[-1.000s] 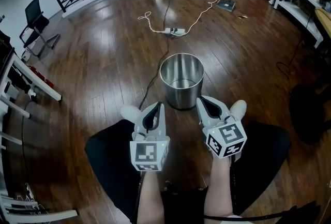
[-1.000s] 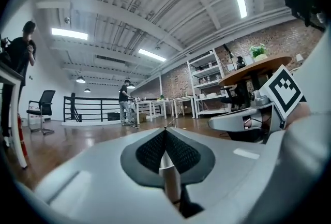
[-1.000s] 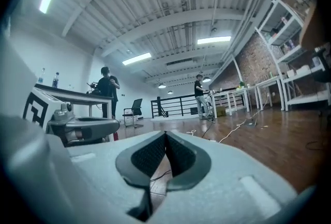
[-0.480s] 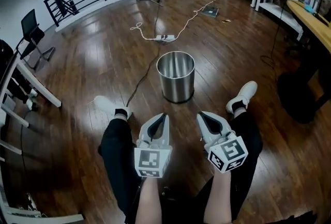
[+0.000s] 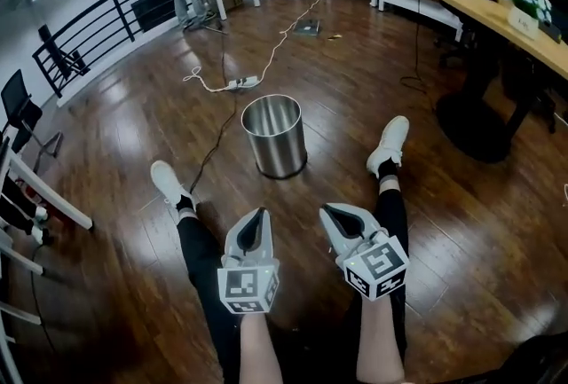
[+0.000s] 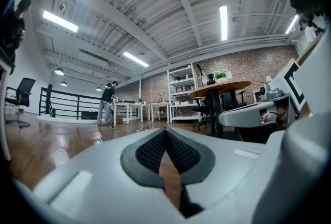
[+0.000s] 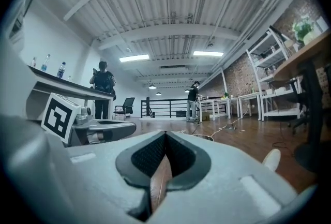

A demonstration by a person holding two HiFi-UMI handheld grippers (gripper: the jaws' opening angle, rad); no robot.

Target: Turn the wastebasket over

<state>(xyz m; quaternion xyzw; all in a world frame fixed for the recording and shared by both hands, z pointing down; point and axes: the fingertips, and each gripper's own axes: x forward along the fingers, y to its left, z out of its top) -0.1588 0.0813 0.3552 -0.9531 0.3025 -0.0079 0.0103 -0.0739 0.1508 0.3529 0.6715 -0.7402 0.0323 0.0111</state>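
Upright wastebasket [image 5: 274, 134], both grippers closed

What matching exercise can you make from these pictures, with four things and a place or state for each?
Things: 1 wastebasket; 2 left gripper; 3 power strip; 4 wooden table.
States: A jaws shut, empty; B floor, beyond the wastebasket; C upright, open end up; D right edge of head view.
Pairs: 1-C, 2-A, 3-B, 4-D.
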